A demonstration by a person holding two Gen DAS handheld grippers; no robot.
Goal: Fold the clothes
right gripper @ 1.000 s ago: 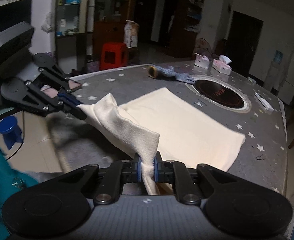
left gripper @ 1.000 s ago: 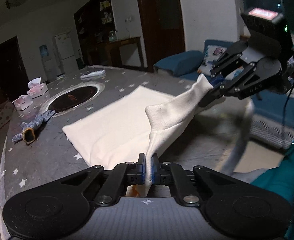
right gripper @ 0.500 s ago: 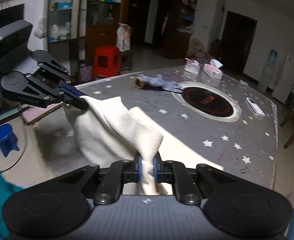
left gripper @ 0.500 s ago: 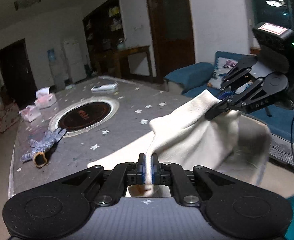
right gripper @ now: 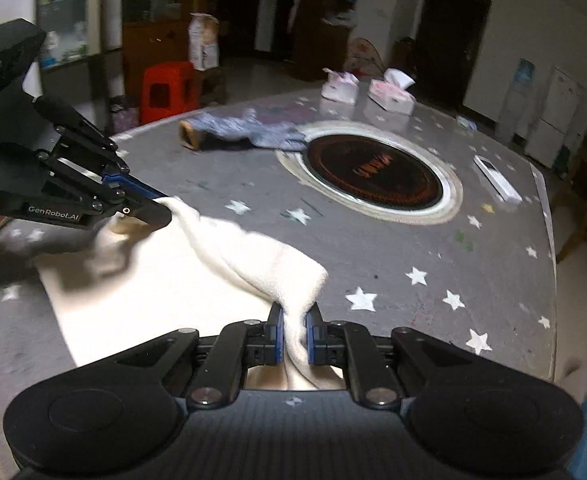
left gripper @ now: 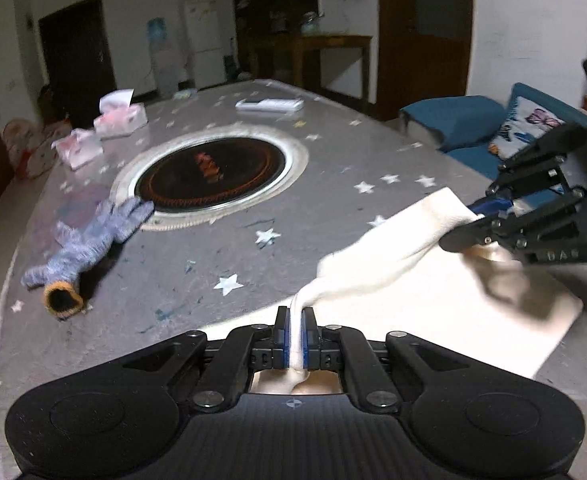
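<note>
While each claw pinches its own end of one edge, the cream cloth (left gripper: 425,292) lies mostly flat on the grey star-printed tabletop (left gripper: 325,184), a rolled ridge of it stretched between them. The left claw (left gripper: 296,334) is clenched on a thin pleat. The right claw (right gripper: 294,334) grips a thicker bunch of the same edge. Holding two ends at once keeps that edge taut and level, which I judge suits carrying it over the layer beneath to make a fold. The fabric looks soft, fleecy and limp, sagging between the grips. Ahead of both claws sits a round black glass hob (left gripper: 211,174) ringed in metal, with a knitted blue-grey glove (left gripper: 89,240) beside it.
</note>
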